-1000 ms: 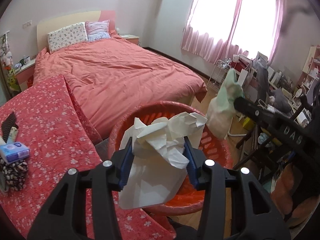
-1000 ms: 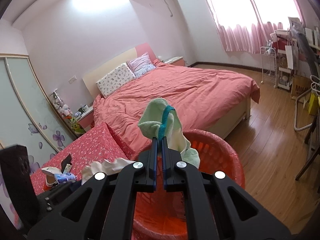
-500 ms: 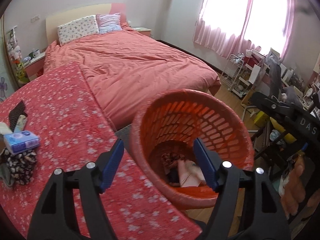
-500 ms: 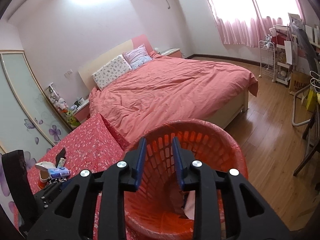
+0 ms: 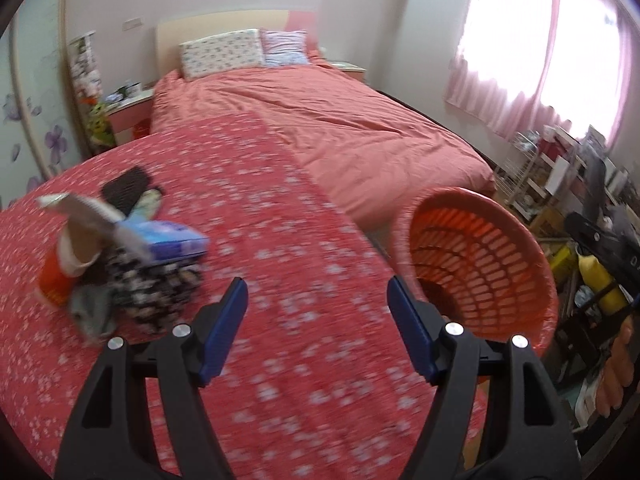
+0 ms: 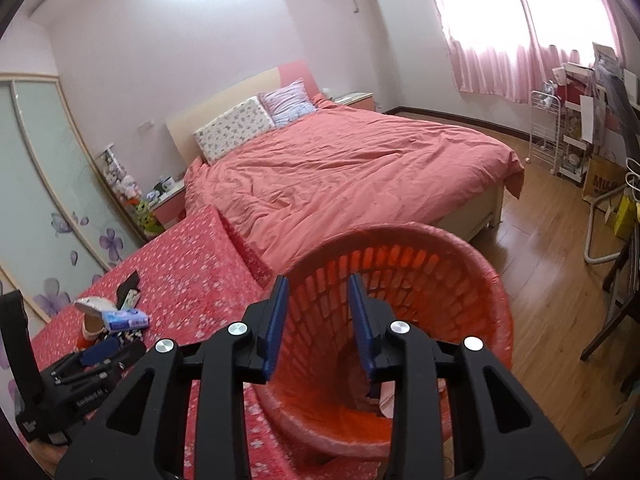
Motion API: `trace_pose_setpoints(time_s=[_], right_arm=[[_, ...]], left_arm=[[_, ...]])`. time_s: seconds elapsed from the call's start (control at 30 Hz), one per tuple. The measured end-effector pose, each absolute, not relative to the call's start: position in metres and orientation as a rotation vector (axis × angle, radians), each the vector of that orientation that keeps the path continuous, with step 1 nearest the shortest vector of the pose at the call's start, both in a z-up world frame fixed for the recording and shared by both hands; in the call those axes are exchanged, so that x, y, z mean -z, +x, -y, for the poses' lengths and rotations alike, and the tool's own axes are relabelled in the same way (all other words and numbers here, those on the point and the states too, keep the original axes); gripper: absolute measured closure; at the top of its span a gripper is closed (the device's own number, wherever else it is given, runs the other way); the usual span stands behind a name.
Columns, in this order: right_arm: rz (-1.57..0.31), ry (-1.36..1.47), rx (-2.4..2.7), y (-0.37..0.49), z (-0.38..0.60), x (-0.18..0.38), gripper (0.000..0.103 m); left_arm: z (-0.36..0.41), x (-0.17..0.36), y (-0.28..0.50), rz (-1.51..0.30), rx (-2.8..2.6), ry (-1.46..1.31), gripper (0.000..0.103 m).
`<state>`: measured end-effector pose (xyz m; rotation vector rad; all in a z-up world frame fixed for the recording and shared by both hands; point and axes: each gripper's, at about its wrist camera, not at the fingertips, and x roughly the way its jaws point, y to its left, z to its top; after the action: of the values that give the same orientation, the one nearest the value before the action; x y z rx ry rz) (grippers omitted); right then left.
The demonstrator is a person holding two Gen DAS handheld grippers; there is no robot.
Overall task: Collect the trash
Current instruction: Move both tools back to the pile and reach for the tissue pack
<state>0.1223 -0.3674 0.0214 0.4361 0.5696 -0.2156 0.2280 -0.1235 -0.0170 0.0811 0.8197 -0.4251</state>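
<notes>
While blurred in the left view, basket interior clear beyond right tool.

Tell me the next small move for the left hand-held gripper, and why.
Probably reach toward the pile of litter on the red flowered tablecloth. The left hand-held gripper is open and empty, pointed at the table, and the orange basket sits just to its right.
</notes>
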Motion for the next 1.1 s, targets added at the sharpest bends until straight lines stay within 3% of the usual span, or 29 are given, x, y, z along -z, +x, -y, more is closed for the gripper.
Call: trace_pose_setpoints(time_s=[0.67,1.1], right_arm=[[-0.694,0.274,-0.043,0.176,0.223,-0.013,0.071],[-0.732,0.169,-0.169,0.236,0.13,-0.002,0.071]], left_arm=[[-0.065,0.019,0.233,-0.805,0.08,-0.062,0.03],[-0.139,0.027,0.236,-0.804,-0.023,-0.1,0.028]])
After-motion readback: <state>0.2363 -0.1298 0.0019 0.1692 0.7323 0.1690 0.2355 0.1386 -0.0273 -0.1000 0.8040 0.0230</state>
